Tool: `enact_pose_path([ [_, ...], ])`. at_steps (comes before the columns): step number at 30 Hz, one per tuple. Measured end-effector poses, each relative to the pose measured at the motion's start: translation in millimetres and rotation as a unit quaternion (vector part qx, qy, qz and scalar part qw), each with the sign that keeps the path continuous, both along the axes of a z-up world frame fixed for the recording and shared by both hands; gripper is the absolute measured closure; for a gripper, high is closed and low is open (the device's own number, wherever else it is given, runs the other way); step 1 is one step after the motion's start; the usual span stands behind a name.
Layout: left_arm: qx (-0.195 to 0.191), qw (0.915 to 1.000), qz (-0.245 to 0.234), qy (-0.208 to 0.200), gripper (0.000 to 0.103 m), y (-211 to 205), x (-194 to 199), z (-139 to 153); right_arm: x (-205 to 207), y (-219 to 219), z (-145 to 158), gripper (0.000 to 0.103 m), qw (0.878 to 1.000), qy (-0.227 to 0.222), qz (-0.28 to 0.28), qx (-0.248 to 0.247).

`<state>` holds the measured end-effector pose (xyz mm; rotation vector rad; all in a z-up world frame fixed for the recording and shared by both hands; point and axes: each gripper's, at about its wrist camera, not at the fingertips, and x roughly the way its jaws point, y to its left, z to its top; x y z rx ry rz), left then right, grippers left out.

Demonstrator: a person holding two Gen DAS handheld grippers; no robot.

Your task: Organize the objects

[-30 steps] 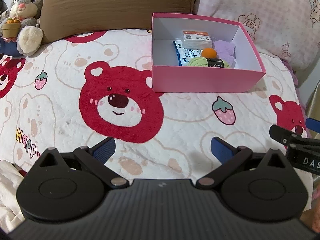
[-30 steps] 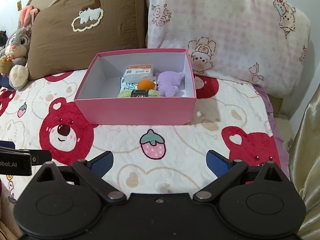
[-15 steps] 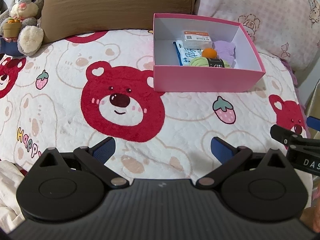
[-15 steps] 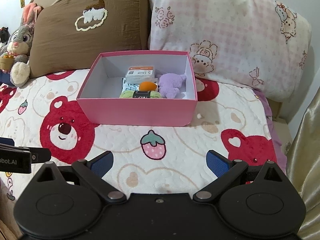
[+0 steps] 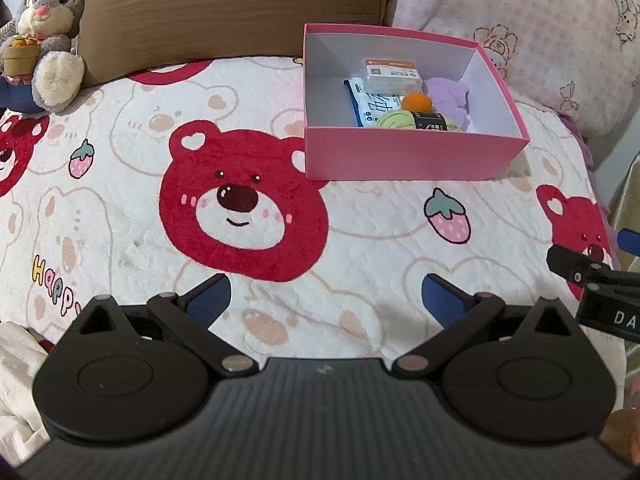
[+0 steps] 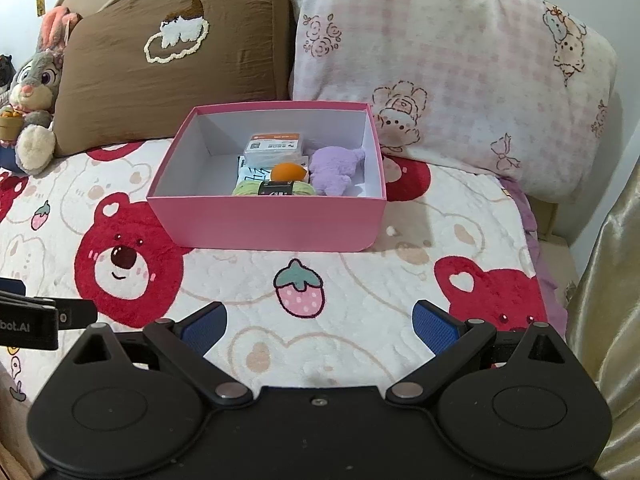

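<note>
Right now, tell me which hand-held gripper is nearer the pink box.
Right, slightly. The right hand-held gripper has the box straight ahead; the left has it ahead, off to its right.

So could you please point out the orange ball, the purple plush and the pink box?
orange ball (image 6: 287, 171): right wrist view, its top.
purple plush (image 6: 334, 172): right wrist view, its body.
pink box (image 6: 264, 222): right wrist view, front wall.

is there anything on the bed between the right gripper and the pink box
Nothing visible does. In the right wrist view only bare bear-print blanket lies between the open right gripper and the pink box. The left gripper sits off to the side, out of that path. The box's near wall partly hides the items inside.
</note>
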<state>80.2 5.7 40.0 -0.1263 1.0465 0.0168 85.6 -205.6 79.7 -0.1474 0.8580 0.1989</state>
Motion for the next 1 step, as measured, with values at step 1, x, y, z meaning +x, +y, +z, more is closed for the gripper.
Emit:
enact_pose_path([
  [1, 0.0, 1.0, 0.0, 0.0, 0.0, -0.1, 0.1, 0.0, 0.0, -0.2, 0.1, 0.002, 1.0, 0.0, 0.0, 0.0],
])
